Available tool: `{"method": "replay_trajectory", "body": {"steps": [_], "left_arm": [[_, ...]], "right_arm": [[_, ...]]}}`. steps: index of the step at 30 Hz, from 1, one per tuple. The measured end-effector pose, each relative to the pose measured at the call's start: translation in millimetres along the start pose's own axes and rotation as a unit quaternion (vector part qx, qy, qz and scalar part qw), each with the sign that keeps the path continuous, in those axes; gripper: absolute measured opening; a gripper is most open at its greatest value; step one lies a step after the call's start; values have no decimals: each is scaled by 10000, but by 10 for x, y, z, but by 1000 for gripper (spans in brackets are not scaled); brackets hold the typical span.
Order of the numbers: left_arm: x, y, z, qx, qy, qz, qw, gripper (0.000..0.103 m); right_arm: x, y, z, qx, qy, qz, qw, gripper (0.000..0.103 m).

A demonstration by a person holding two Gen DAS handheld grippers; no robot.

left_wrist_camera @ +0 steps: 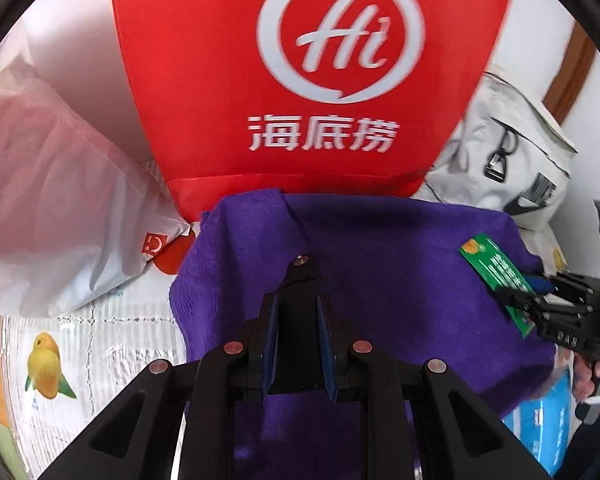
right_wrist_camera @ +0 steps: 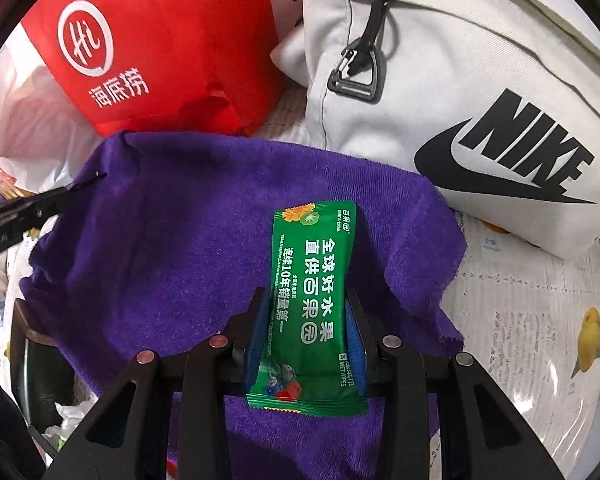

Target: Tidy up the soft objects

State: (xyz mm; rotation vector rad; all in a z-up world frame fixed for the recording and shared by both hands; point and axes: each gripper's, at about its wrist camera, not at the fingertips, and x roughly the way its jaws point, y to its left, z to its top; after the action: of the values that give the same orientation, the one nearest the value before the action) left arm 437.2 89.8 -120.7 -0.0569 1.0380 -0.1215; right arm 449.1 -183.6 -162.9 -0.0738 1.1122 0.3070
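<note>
The right gripper (right_wrist_camera: 306,320) pinches a green wet-wipe packet (right_wrist_camera: 310,304) between its blue pads, the packet lying lengthwise over the purple towel (right_wrist_camera: 188,248). The left gripper (left_wrist_camera: 296,276) has its jaws drawn close on a fold of that same towel near its far edge. Just beyond the towel stands a red bag (left_wrist_camera: 300,80); beside the towel's right corner sits a white Nike bag (right_wrist_camera: 480,100), and off its left side a pale plastic bag (left_wrist_camera: 52,208).

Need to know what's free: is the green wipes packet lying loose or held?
Held. The right gripper clamps the green wipes packet between its blue pads, above the purple towel.
</note>
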Motion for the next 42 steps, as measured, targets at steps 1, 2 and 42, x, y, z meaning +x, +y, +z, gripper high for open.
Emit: {"method": "replay_trajectory", "body": {"steps": [1,2,42], "left_arm": [[35,7,19,-9,30,21,10000,19],[66,9,35,5,60,51,10000,19],[-1374,-339,-993,-26,-288,212,9994,55]], "right_arm": [[28,-4,8,-12,31,-10,10000,36],[55,-8,15,-22,67,-17,10000,36],[-1390,622,-978,-283,-914,410,9946,62]]}}
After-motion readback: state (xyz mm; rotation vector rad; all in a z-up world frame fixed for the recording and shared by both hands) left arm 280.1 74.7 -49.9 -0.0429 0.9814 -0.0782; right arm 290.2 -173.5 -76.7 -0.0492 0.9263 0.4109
